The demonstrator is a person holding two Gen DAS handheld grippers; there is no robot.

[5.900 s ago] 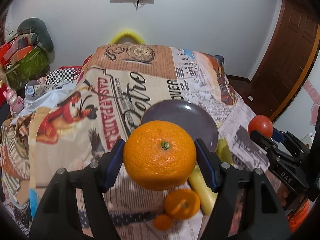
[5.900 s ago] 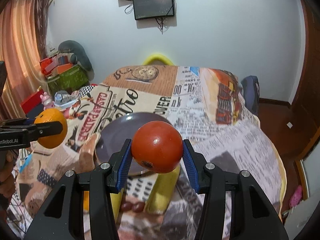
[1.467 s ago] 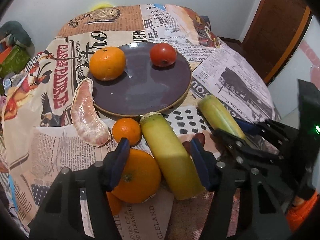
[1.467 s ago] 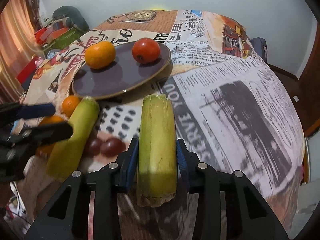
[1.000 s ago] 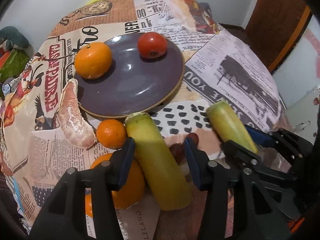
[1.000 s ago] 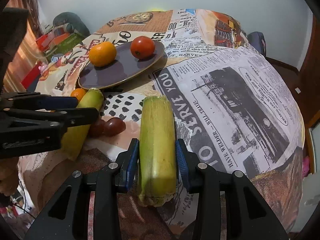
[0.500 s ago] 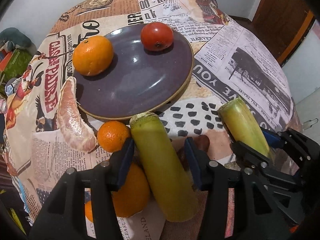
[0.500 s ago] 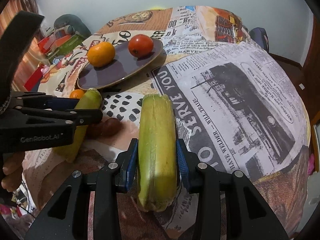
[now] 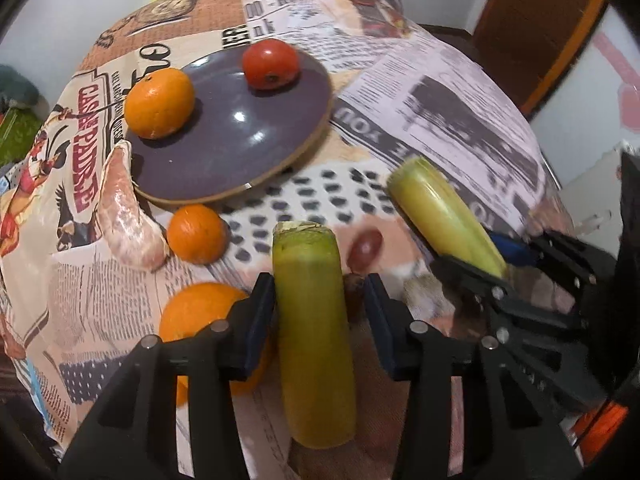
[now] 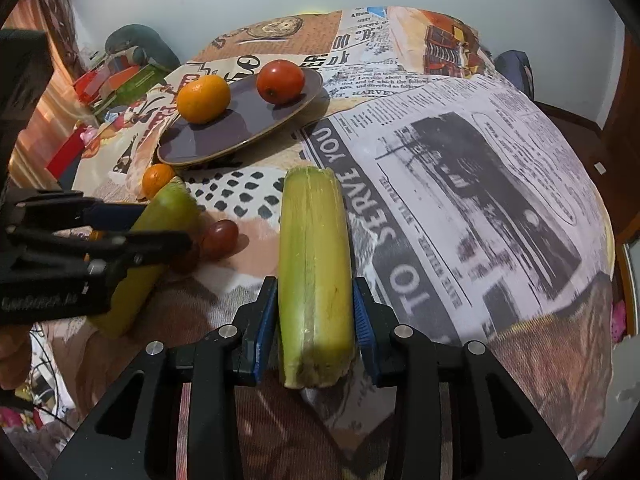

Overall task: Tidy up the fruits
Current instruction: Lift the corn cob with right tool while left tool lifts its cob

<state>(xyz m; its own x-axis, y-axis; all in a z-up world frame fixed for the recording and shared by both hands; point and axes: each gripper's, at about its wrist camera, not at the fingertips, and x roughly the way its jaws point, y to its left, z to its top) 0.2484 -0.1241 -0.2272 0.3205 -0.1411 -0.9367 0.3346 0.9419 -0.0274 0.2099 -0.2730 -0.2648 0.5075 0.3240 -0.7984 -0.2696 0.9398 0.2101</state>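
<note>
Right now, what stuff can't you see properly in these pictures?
- Big orange: left view, partly behind the left gripper, whose jaws are closing around a green stalk.
- Second grape: left view, mostly hidden by that stalk.
- Newspaper print: right view, blurred, mostly unreadable.
- Peeled segment: right view, barely visible beside the plate.

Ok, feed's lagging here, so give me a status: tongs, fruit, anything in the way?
Right tongs shut on a corn cob. Left tongs closing around the other cob. Orange, tomato on plate. Grapes beside left cob.
</note>
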